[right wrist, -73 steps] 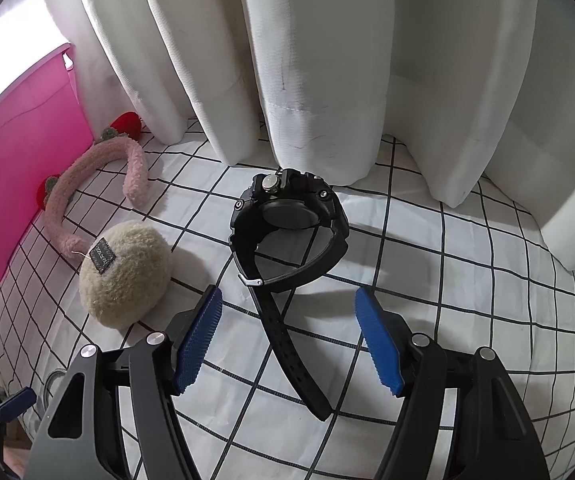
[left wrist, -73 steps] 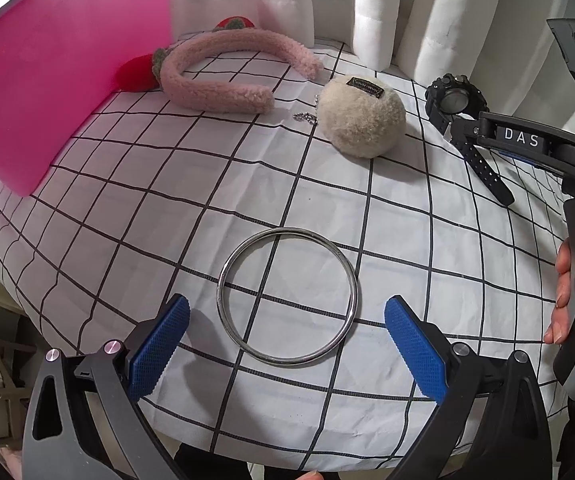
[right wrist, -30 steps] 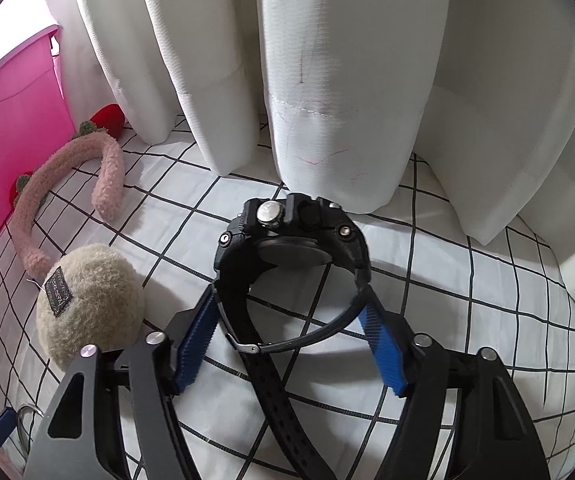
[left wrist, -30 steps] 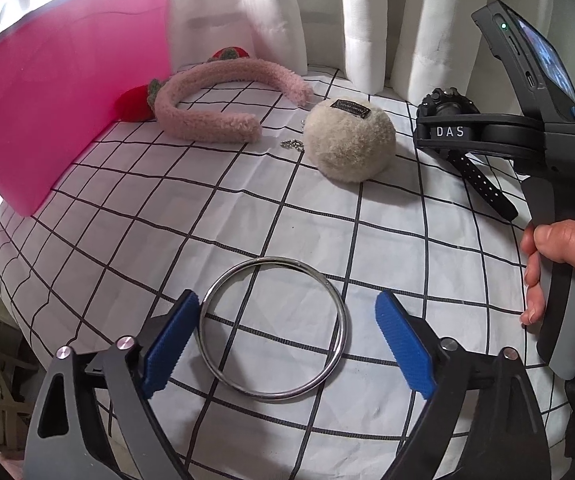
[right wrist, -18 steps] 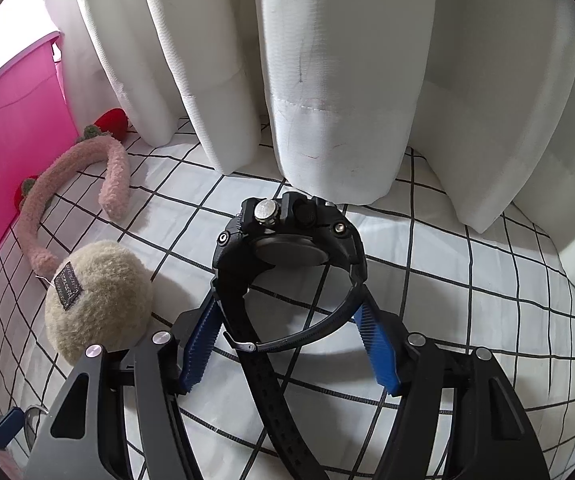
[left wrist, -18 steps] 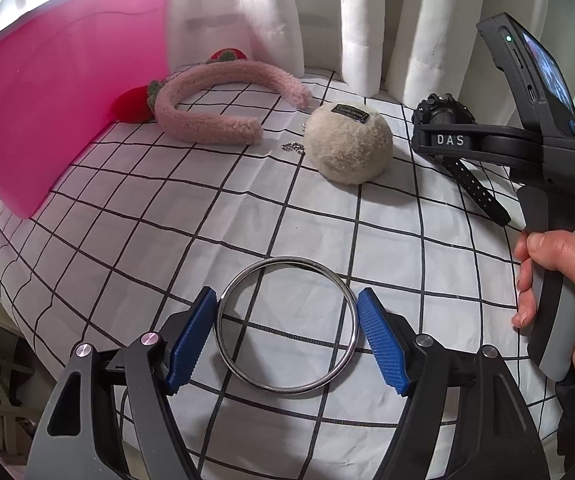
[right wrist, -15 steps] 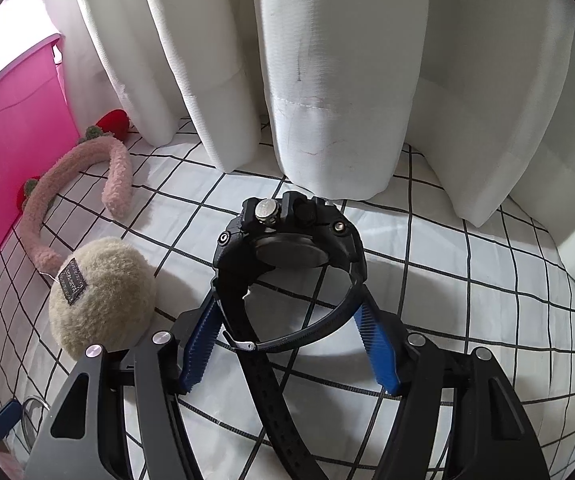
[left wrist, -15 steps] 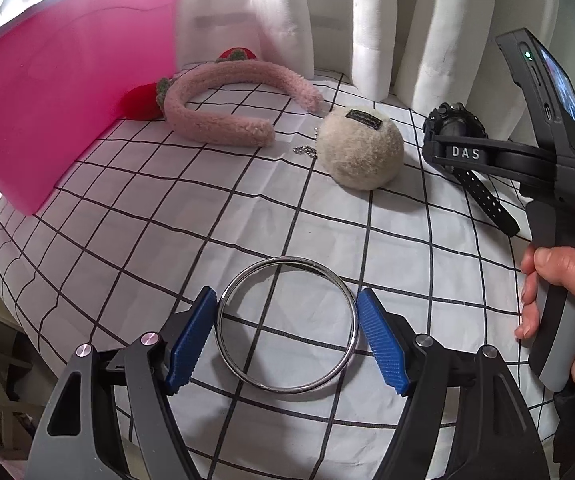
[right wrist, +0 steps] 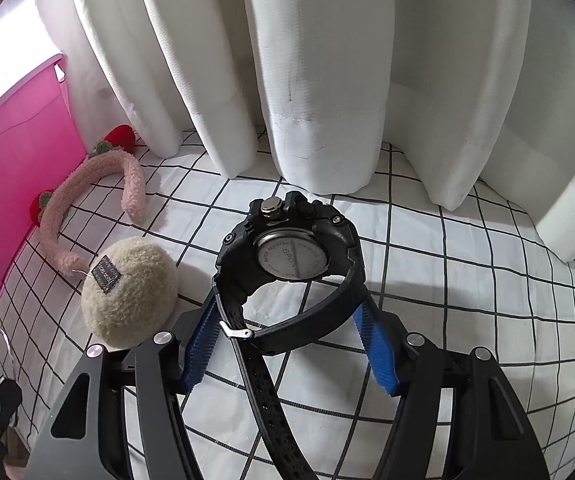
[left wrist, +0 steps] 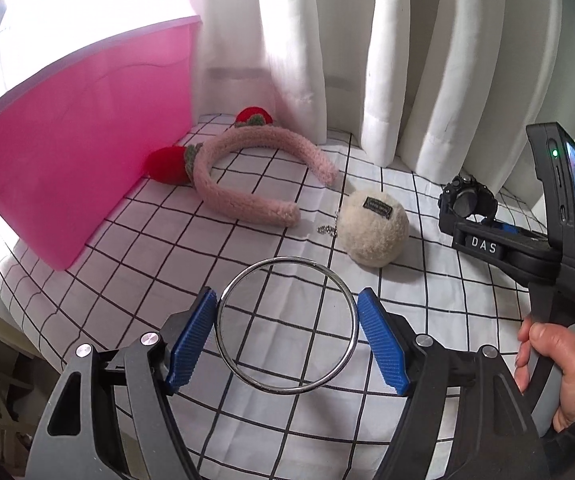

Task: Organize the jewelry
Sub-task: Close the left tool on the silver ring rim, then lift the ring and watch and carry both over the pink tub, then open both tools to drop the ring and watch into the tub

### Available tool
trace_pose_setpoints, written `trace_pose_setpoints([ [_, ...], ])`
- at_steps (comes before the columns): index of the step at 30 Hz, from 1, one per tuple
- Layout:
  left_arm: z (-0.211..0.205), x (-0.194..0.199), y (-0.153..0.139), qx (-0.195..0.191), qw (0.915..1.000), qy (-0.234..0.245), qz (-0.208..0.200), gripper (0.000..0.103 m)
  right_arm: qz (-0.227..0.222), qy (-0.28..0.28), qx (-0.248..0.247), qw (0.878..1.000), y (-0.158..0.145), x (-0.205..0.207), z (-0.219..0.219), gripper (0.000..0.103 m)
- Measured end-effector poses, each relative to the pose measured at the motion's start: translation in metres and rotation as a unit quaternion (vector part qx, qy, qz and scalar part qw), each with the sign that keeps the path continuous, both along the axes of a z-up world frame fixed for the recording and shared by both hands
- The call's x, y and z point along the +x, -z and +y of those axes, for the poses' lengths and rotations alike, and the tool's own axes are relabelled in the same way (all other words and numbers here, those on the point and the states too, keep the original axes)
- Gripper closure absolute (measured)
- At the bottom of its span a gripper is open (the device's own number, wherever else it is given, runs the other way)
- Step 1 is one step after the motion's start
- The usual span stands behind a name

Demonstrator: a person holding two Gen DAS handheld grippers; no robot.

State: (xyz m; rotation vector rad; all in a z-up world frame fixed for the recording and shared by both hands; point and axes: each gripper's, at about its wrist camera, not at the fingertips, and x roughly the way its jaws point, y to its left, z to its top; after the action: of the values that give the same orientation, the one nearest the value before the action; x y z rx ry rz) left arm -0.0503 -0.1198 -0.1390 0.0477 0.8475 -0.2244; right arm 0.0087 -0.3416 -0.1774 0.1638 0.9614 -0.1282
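Left tool (left wrist: 287, 334) clamps the metal bangle (left wrist: 286, 325), raised off the checked counter (left wrist: 175, 240); right tool (right wrist: 283, 346) clamps the black watch (right wrist: 291, 258) by its strap. Both are picked up, neither stowed. Headband (left wrist: 247, 176) and plush ball (left wrist: 375, 228) remain beside the pink bin (left wrist: 75, 152).

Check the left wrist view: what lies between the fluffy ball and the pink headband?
A small silver chain lies on the checked cloth between the ball and the headband, touching the ball's side.
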Motion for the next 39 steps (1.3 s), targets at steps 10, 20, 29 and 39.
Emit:
trace_pose_setpoints([
  [10, 0.019, 0.013, -0.054, -0.011, 0.9982, 0.024, -0.054, 0.033, -0.027, 0.020, -0.006, 0.999, -0.056, -0.025, 0.008, 0.041],
  [20, 0.054, 0.034, -0.133, -0.053, 0.9912, 0.045, -0.113, 0.033, -0.076, 0.022, -0.022, 0.997, -0.140, -0.045, 0.041, 0.041],
  [29, 0.120, 0.071, -0.180, -0.064, 0.9871, 0.015, -0.146, 0.033, -0.121, -0.027, -0.011, 0.992, -0.192, -0.012, 0.111, 0.041],
  [39, 0.209, 0.111, -0.190, -0.023, 0.9853, -0.049, -0.162, 0.033, -0.159, -0.105, 0.007, 0.982, -0.226, 0.043, 0.207, 0.041],
])
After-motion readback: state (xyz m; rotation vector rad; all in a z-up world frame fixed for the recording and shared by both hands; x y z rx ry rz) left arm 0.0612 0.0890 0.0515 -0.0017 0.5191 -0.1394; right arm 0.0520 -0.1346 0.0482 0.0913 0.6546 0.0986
